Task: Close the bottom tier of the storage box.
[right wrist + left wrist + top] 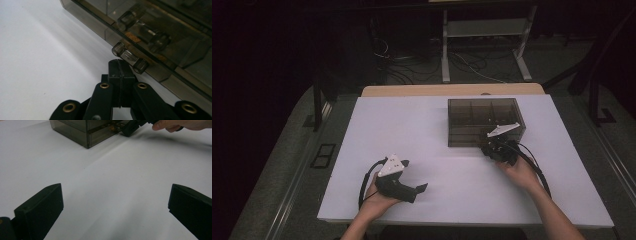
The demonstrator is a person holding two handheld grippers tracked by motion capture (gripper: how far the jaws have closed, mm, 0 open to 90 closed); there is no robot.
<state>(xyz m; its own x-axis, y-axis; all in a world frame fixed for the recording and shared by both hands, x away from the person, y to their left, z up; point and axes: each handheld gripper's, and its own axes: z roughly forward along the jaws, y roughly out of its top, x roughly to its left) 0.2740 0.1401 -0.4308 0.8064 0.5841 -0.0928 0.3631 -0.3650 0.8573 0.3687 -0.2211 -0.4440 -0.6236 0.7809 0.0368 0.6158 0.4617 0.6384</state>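
Note:
A smoky see-through box with inner dividers stands at the back right of the white table. My right gripper is at the box's near wall. In the right gripper view its jaws are pressed together with nothing between them, and the right gripper tips touch a clear bar-shaped handle on the box front. My left gripper rests low over the table's near left part, held in a hand. Its jaws stand wide apart around bare table, so the left gripper is open. The box lies far ahead of it.
The table's front edge runs just beneath both forearms. A wooden strip borders the far edge. Behind it on the floor are cables and a white metal stand. Black cables trail from both grippers across the table.

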